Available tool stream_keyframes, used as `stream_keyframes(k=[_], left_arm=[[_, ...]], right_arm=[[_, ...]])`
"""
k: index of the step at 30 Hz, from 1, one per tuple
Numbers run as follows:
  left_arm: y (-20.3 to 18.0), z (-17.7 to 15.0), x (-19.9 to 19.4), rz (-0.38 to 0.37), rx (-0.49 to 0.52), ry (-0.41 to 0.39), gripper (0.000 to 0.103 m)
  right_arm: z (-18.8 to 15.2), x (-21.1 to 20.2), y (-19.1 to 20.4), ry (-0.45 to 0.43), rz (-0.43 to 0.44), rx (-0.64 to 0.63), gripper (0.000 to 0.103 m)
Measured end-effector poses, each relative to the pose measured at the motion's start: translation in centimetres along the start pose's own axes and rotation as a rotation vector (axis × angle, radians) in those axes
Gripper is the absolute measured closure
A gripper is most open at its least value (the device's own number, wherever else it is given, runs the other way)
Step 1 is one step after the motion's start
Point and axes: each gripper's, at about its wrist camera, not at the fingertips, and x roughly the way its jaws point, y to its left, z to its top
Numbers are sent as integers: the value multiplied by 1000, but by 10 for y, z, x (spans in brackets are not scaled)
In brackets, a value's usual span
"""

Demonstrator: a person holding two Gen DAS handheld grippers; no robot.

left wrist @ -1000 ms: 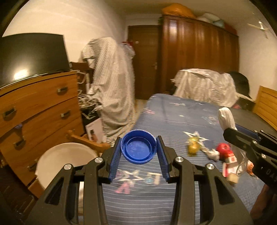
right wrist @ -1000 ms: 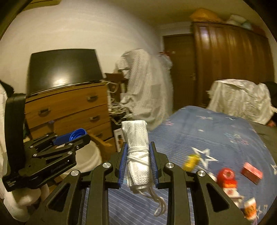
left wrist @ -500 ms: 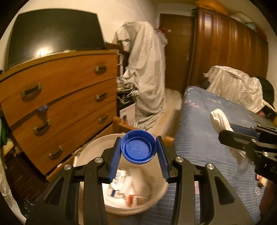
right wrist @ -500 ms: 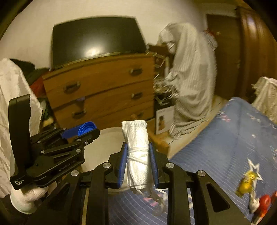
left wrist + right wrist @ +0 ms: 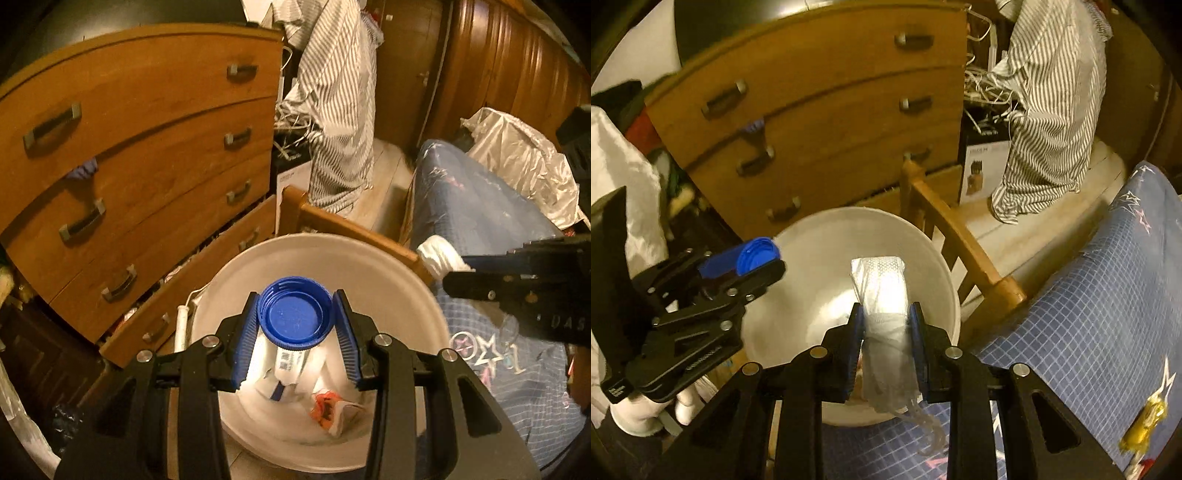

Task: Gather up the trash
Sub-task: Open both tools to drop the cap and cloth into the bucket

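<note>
In our left gripper [image 5: 297,323] we hold a blue bottle cap [image 5: 294,318], clamped by its ribbed rim between the two blue pads, open side toward the camera. It sits directly over the white bin [image 5: 369,269], whose bottom already contains crumpled white wrappers [image 5: 291,363] and one scrap with orange print [image 5: 325,404]. In our right gripper [image 5: 886,325] we grip a rolled white face mask [image 5: 881,291] — the jaws press on its lower half, the roll stands upright out of them, and its thin ear loops [image 5: 929,434] hang below the fingers. From the right wrist view this roll is also over the white bin [image 5: 945,273], near its nearer rim, and the left gripper [image 5: 753,266] with the blue bottle cap [image 5: 757,253] appears on the left above the far-left part of the opening; a white-gloved hand [image 5: 646,417] carries it. The bin stands on the floor beside a wooden bed frame [image 5: 964,240] and the blue star-printed bedspread [image 5: 1100,314]. On that bedspread, toward the lower right edge, lies a small yellow wrapper [image 5: 1145,421] — well apart from the bin. Behind the bin stands a wooden chest of drawers [image 5: 140,147]. Farther back a striped cloth [image 5: 332,103] hangs beside tangled white cables [image 5: 986,92], and dark wardrobe doors [image 5: 498,70] close the far wall.
</note>
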Motion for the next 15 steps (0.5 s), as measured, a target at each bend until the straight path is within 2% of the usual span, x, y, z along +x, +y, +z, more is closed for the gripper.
stream_keyframes(k=[5, 15], left_arm=[[13, -5, 15, 15, -5, 37, 64], [16, -6, 29, 8, 2, 53, 64]], right_arm=[[5, 22, -7, 44, -14, -9, 76], [4, 31, -21, 51, -8, -5, 76]])
